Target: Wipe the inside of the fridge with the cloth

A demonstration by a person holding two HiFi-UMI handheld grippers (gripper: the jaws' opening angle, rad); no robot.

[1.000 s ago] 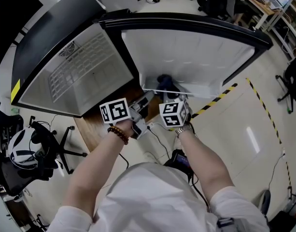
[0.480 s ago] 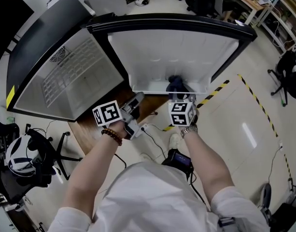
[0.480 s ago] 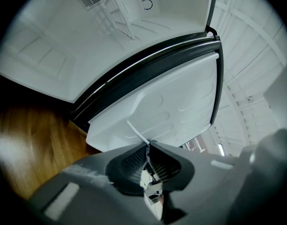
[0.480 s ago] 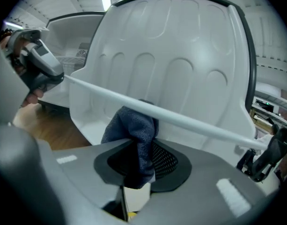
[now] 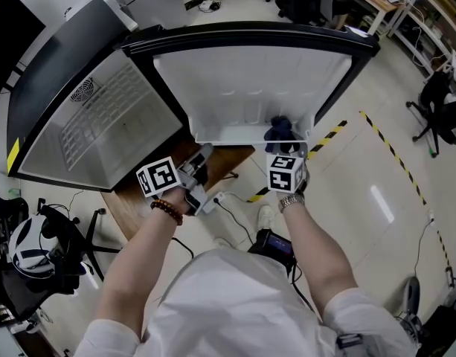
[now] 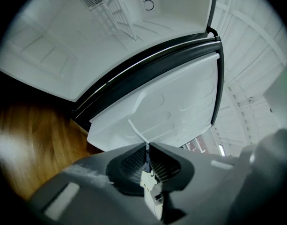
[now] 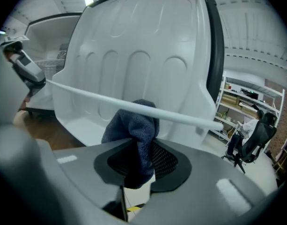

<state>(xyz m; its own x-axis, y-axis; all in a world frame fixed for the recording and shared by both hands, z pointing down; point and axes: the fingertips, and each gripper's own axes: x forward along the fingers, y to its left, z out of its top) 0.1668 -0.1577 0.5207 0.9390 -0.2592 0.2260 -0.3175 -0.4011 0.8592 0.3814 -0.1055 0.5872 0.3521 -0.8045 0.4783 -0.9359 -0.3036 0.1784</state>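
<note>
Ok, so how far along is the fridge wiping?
Done: the fridge door is open and the dark blue cloth is clamped in the right tool. In hand: the cloth sits in the door's bottom shelf, behind its white rail, which the left tool pinches. Left: the wire-shelved fridge compartment; nothing shows which surfaces are already wiped.

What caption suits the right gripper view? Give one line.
Right gripper, shut on a dark blue cloth, holds it behind the white rail of the open fridge door.
</note>
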